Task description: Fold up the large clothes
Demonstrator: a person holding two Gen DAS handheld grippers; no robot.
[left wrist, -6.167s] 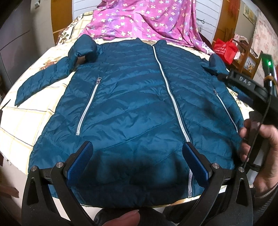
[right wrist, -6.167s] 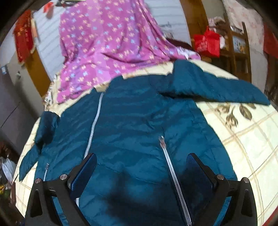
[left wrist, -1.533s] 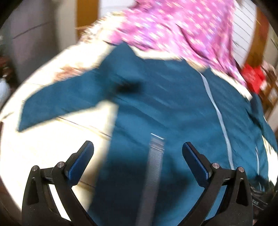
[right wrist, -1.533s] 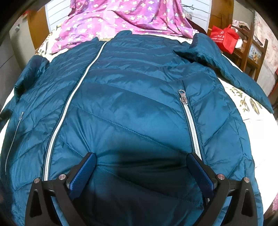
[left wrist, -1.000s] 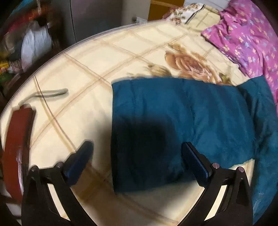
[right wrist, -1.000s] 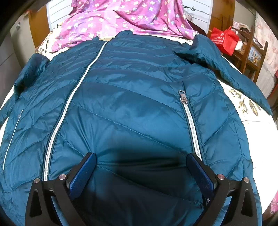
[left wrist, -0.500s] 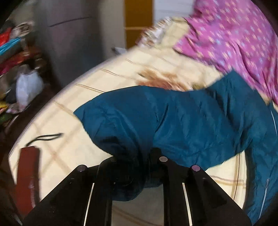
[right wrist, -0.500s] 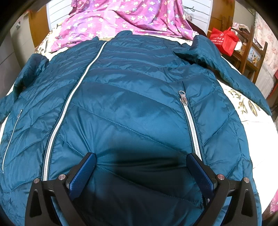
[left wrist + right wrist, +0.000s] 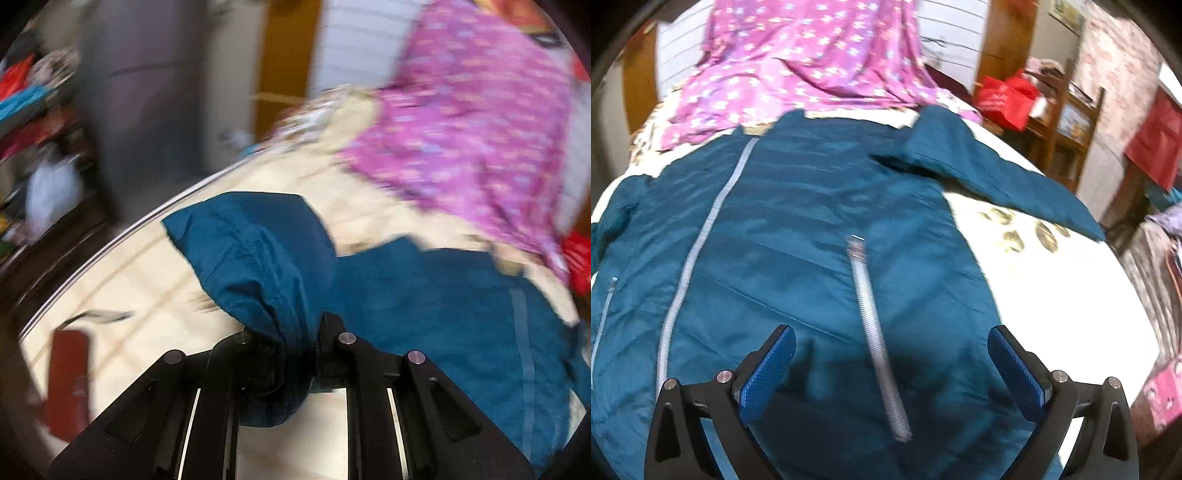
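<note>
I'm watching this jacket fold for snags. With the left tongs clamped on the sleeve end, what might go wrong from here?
The left tongs pinch only a bunched bit of the sleeve, so the slick fabric may slip out. The right tongs are open above the jacket, not pinning it, so pulling the sleeve may drag the whole body askew.

Pink floral sheet [image 9: 812, 59], red bag [image 9: 1008, 96]

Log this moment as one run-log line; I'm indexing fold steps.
step: sleeve fold | left gripper: jaws shut on jacket sleeve, lifted | right gripper: jaws open above jacket | surface: bed
</note>
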